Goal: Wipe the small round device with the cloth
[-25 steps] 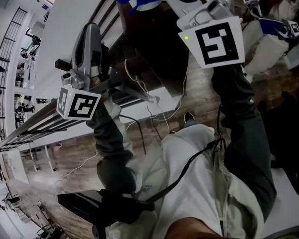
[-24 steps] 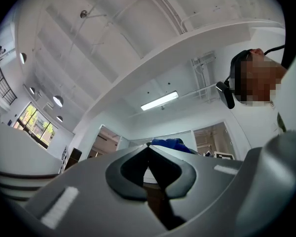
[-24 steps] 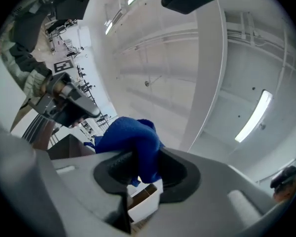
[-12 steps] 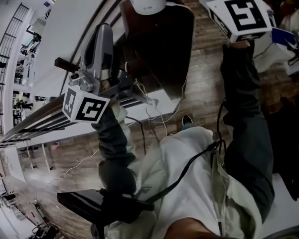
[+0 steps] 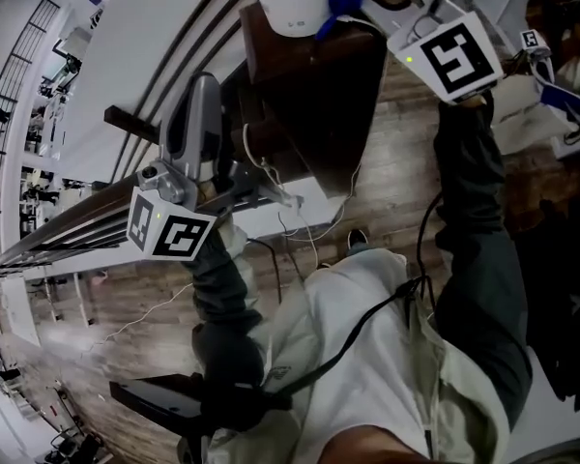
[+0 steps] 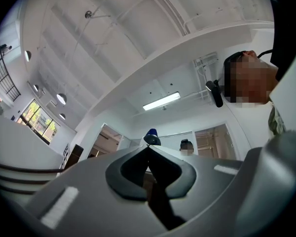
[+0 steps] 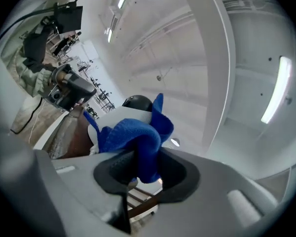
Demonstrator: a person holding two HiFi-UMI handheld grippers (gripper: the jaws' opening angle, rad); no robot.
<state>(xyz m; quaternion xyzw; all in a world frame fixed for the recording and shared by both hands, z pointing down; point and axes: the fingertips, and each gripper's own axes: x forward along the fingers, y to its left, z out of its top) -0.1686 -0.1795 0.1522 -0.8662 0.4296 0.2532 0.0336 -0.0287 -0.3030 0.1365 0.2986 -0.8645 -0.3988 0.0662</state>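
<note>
- While the right gripper (image 7: 140, 168) has its jaws clamped on the cloth (image 7: 134, 135), the device (image 5: 288, 4) stands on the dark table (image 5: 314, 80), at the top of the head view.
- Cloth first: blue, bunched into soft folds, with one corner sticking up past the jaws. It looks light and limp, so it should drape round a curve and won't push back.
- The hold on it is mid-bunch, with a good wad poking out front. I'd say that free wad is the part to wipe with.
- Now the device: a small round white body with a dark top, smooth and a little glossy from here.
- Smooth plastic like that is probably slick, and it looks light enough to slide or tip if the wipe pushes hard from one side.
- Best place to steady it, by my reckoning, is low on the round wall, away from the dark top.
- Cloth and device are right together in the right gripper view, the blue lying across the white wall. Whether it is pressing on, I can't say.
- Left gripper (image 6: 149, 149): jaws closed tip to tip with nothing between them, held well away from the device and pointing up at the ceiling.
</note>
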